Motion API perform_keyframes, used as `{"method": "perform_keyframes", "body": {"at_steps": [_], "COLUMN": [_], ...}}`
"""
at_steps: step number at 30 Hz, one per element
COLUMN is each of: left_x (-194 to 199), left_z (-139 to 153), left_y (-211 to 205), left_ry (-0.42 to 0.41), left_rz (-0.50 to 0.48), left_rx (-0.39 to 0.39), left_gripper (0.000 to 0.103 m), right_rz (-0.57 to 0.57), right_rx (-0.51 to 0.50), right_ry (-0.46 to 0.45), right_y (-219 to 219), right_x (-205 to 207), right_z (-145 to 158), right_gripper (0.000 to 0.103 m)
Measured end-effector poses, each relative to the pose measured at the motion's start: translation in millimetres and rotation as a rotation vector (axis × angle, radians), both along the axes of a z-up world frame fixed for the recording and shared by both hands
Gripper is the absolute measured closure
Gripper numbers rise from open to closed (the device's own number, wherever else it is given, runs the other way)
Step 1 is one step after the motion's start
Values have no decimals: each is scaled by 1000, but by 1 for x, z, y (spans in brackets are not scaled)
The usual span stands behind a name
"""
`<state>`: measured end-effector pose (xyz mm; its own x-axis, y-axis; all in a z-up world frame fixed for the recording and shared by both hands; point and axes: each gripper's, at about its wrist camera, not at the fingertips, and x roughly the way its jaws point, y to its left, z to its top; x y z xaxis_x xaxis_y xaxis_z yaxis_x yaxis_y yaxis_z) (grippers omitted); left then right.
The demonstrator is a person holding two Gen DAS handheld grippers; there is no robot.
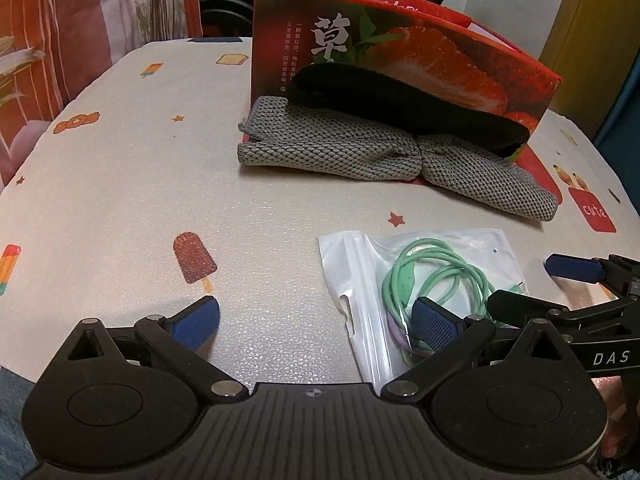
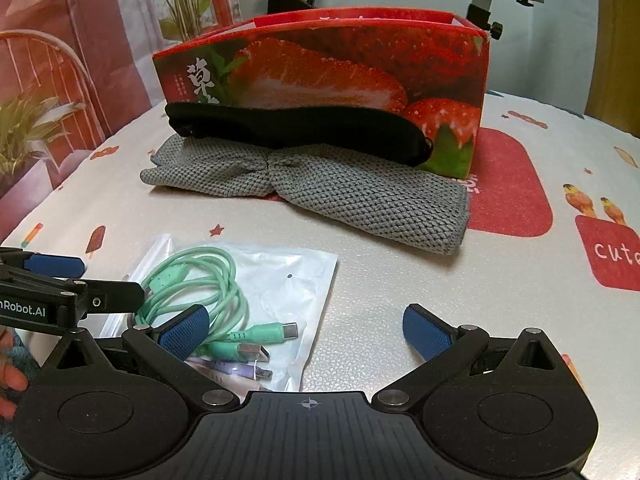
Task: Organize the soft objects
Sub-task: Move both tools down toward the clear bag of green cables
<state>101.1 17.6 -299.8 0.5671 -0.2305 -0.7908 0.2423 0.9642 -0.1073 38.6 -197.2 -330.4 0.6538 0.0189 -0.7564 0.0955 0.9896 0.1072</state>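
Both the left gripper [image 1: 316, 320] and right gripper [image 2: 306, 330] had jaws wide apart, holding nothing, one cable bag [image 2: 280, 280] between them, one grey cloth [image 1: 360, 152] and one black cloth [image 1: 400, 96] ahead by one red box [image 2: 340, 64].

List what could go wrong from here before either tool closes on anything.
1. The clear plastic bag lies flat on the table and looks slick; a pinch may slip or catch only film, and the green cable inside shifts.
2. The black fabric piece rests on the grey knitted cloth against the strawberry box; pulling the cloth could drag it off.
3. The left tool and right tool, both open, sit close at the bag and might collide.
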Motion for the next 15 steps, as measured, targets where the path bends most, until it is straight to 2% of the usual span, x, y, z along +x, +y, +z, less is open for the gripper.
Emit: {"method": "perform_keyframes", "body": {"at_steps": [12,14,15], "left_x": [-2,-4,-4], "left_z": [1,1,2], "left_y": [0,-2,-2], "left_ry": [9,13,15], "left_rz": [-43,-75,-88], "left_rx": [-13,-41,-57], "left_gripper": [2,8,17], "right_rz": [7,19,29], "right_rx": [-1,0,2], "right_ry": [16,21,23], "right_y": [1,1,1], "right_x": [1,1,1], "right_z": [1,2,3], "right_gripper": [0,0,0]}}
